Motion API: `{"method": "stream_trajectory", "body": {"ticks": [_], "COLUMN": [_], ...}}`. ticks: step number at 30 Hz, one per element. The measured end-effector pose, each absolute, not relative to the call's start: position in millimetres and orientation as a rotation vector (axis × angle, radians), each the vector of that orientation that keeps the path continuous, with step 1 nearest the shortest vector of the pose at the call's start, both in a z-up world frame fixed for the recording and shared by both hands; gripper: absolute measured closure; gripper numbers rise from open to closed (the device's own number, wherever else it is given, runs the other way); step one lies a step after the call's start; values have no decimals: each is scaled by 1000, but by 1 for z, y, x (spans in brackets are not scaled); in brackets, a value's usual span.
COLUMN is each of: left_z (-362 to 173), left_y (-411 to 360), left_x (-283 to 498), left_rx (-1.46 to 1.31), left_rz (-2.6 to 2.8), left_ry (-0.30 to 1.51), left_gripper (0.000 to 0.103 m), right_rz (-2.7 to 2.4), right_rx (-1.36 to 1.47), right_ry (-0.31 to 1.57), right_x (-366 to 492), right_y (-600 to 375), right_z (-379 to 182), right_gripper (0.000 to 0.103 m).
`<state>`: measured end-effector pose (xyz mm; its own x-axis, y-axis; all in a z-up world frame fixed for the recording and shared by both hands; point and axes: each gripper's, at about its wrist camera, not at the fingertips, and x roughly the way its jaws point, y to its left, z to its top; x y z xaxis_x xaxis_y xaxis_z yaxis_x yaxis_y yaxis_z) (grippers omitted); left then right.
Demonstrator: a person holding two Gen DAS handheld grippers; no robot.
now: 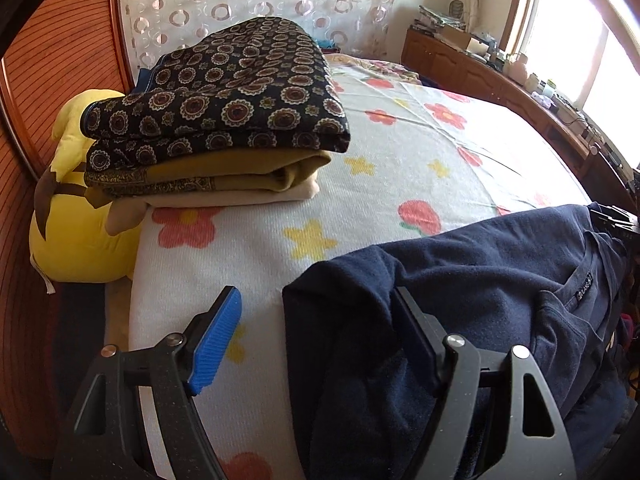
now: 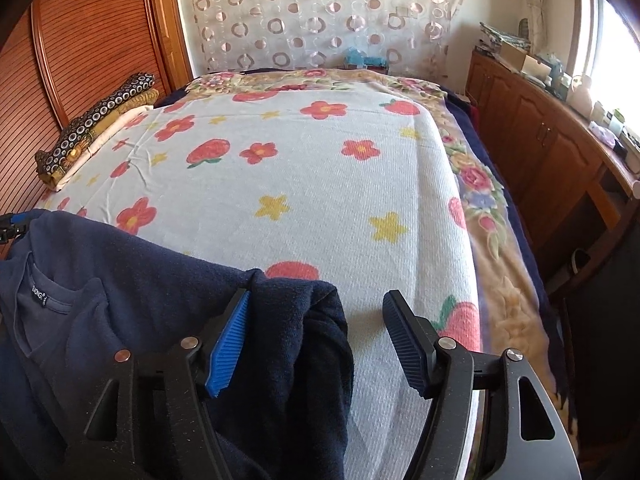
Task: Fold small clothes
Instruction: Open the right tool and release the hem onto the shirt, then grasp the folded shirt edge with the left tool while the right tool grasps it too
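Navy garment (image 1: 480, 280): draped between spread left gripper (image 1: 316, 328) at 9 o'clock and spread right gripper (image 2: 316, 340) at 3 o'clock.

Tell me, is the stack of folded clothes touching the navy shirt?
Apart. The left wrist view shows bare floral bedspread between the stack of folded clothes and the navy shirt.

A navy fleece top (image 1: 480, 280) lies rumpled at the near edge of the bed — collar and label facing up, its folded corners bunched thickly on either side.
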<state>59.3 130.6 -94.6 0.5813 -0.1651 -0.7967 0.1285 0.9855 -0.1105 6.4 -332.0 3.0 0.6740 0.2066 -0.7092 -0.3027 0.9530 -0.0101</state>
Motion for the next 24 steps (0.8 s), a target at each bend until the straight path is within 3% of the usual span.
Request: {"method": "stream_trajectory", "body": {"ticks": [6, 8, 10, 13, 24], "left_z": [-93, -92, -90, -83, -3], "left_y": [121, 119, 116, 116, 115], "left_x": [56, 55, 52, 46, -5], "left_rx": [-45, -50, -48, -74, -146], "left_rz": [-251, -267, -266, -258, -296], "left_ry": [924, 924, 917, 888, 598], "left_gripper": [67, 77, 87, 91, 93], "right_rz": [338, 371, 401, 426, 419], "right_rx": [-148, -167, -182, -192, -30], "right_ry": [784, 781, 777, 764, 565], "right_x": [2, -2, -5, -12, -84], "right_y": [-325, -321, -318, -318, -335], "right_z": [2, 2, 2, 3, 48], "right_gripper": [37, 47, 71, 86, 90]}}
